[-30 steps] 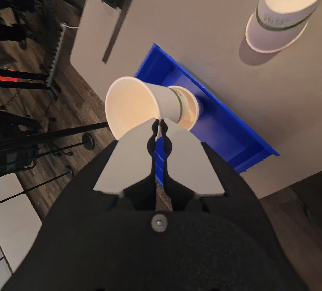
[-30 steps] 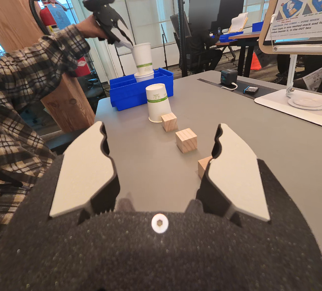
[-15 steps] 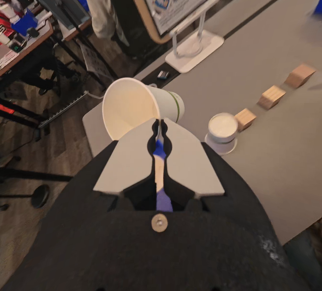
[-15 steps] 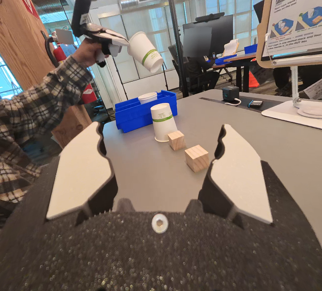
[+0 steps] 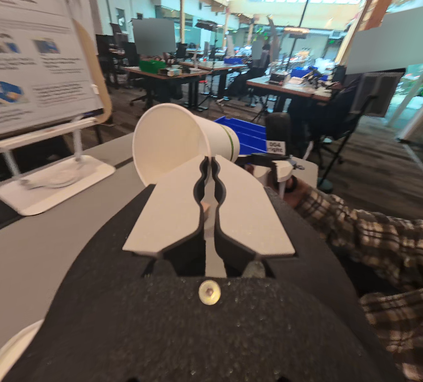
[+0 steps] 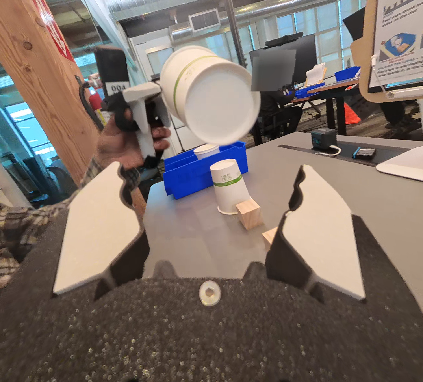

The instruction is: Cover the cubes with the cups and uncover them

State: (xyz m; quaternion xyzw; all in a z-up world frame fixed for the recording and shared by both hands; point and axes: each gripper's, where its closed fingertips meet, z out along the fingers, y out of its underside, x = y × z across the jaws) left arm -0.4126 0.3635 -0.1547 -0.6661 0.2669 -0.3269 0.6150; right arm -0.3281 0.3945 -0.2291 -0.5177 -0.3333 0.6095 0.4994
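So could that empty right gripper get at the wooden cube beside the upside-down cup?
Probably yes. The right gripper is open with bare table ahead, and the cube stands uncovered. The upside-down cup crowds its far side, so the fingers might nudge that.

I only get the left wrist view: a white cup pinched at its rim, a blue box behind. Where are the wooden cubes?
Observer: The right wrist view shows one wooden cube on the grey table, and a second cube partly behind a finger.
Operator: Any cup set down yet?
Observer: An upside-down cup stands just behind the wooden cube.
Operator: And the other gripper?
Observer: The right gripper is open, empty, facing the held cup base-on.
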